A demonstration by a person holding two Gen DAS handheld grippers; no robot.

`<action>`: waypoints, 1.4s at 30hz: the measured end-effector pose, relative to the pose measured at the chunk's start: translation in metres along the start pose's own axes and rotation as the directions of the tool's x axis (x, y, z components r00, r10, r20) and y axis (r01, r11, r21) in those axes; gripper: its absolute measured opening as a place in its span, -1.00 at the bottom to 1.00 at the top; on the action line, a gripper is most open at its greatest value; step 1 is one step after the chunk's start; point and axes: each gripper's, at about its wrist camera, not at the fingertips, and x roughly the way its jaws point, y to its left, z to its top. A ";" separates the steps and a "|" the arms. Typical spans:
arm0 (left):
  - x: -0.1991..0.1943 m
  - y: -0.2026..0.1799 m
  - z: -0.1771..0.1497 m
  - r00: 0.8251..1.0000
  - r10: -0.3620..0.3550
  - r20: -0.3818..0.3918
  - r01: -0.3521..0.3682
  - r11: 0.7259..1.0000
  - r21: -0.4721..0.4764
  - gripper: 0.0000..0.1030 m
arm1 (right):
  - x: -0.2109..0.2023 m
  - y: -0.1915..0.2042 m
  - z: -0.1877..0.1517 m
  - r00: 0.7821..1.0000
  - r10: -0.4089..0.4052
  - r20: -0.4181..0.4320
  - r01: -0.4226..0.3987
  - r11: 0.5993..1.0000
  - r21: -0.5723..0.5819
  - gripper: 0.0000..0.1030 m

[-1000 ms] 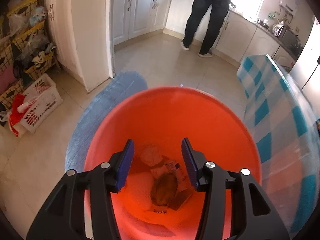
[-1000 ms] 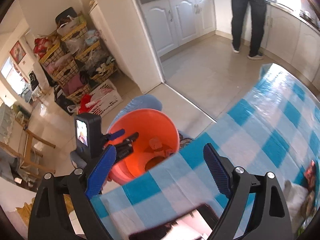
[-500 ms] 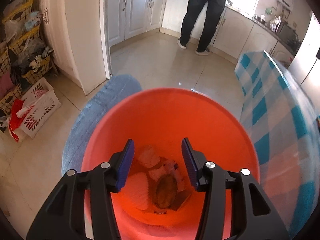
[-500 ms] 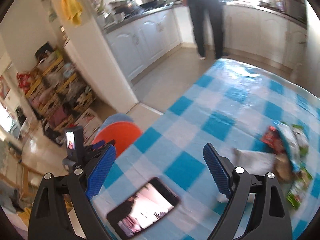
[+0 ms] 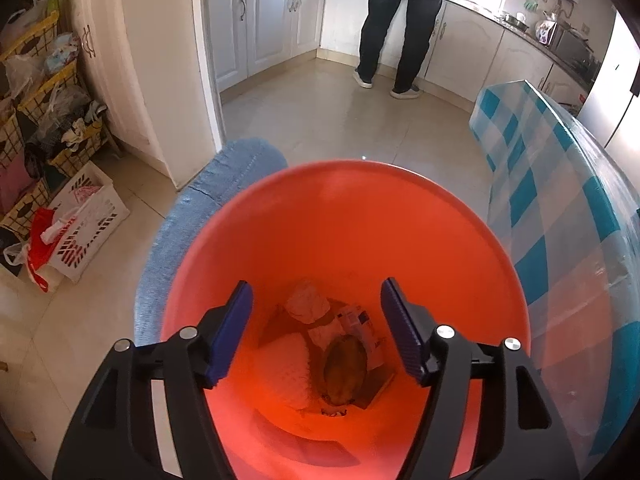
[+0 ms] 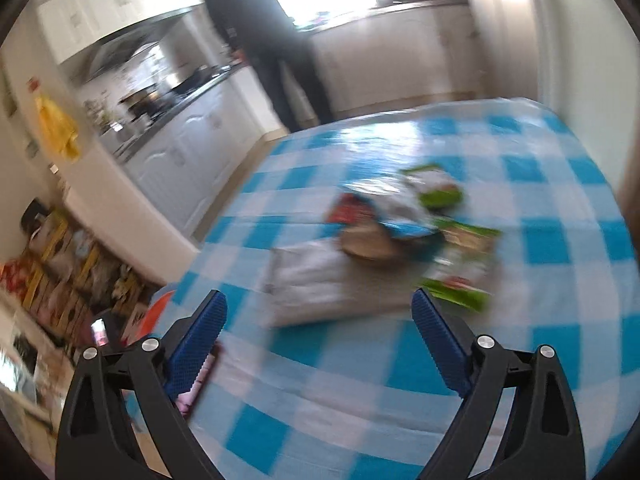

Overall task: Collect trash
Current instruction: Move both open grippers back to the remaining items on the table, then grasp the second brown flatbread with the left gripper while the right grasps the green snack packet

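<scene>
An orange bin (image 5: pixel 340 216) stands on the floor below my left gripper (image 5: pixel 316 328). Its jaws are opening and nothing sits between them. Crumpled paper and wrappers (image 5: pixel 344 344) lie at the bin's bottom. In the right wrist view, a blurred pile of trash (image 6: pixel 404 216) lies on the blue checked tablecloth (image 6: pixel 540 240): a grey bag (image 6: pixel 312 280), green wrappers and a brown round piece. My right gripper (image 6: pixel 320 332) hovers over the table in front of the grey bag, its jaws opening and empty.
A person (image 5: pixel 400 20) stands at the kitchen counter beyond the bin. A blue mat (image 5: pixel 200 200) lies under the bin, and a white crate (image 5: pixel 80 216) and yellow wire baskets (image 5: pixel 40 80) line the left wall. A phone (image 6: pixel 196 384) lies at the table's near-left edge.
My left gripper's jaws have widened above the bin. The right gripper has swung from the bin side across the table toward the trash pile, which is now straight ahead.
</scene>
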 end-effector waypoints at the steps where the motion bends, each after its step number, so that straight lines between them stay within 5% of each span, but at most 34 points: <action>1: -0.003 0.000 0.001 1.000 0.001 0.005 -0.001 1.000 0.000 0.31 | -0.003 -0.010 -0.002 1.000 -0.015 0.007 0.015 1.000 0.017 0.80; 10: -0.065 -0.025 0.032 0.995 -0.020 0.096 0.014 0.998 0.056 0.46 | -0.010 -0.066 -0.014 0.995 -0.095 0.030 0.092 0.991 0.094 0.80; 16: -0.122 -0.090 0.045 0.982 -0.118 0.150 0.083 0.971 0.222 0.51 | -0.002 -0.075 -0.015 0.995 -0.095 0.016 0.093 0.992 0.089 0.80; 23: -0.168 -0.176 0.031 0.949 -0.278 0.150 0.195 0.888 0.417 0.57 | 0.018 -0.071 -0.008 0.991 -0.132 0.001 0.132 0.990 0.042 0.79; 31: -0.183 -0.260 0.006 0.898 -0.439 0.027 0.344 0.738 0.580 0.58 | 0.038 -0.070 -0.003 0.981 -0.195 -0.020 0.195 0.981 -0.023 0.79; 37: -0.177 -0.306 -0.001 0.868 -0.493 -0.058 0.424 0.676 0.602 0.58 | 0.051 -0.068 0.004 0.974 -0.222 -0.039 0.219 0.974 -0.063 0.79; 40: -0.169 -0.322 -0.003 0.865 -0.495 -0.086 0.437 0.657 0.615 0.58 | 0.059 -0.071 0.006 0.972 -0.228 -0.059 0.224 0.972 -0.068 0.40; 42: -0.163 -0.335 -0.004 0.866 -0.490 -0.104 0.439 0.642 0.629 0.58 | 0.064 -0.076 0.006 0.973 -0.213 -0.088 0.209 0.976 -0.055 0.40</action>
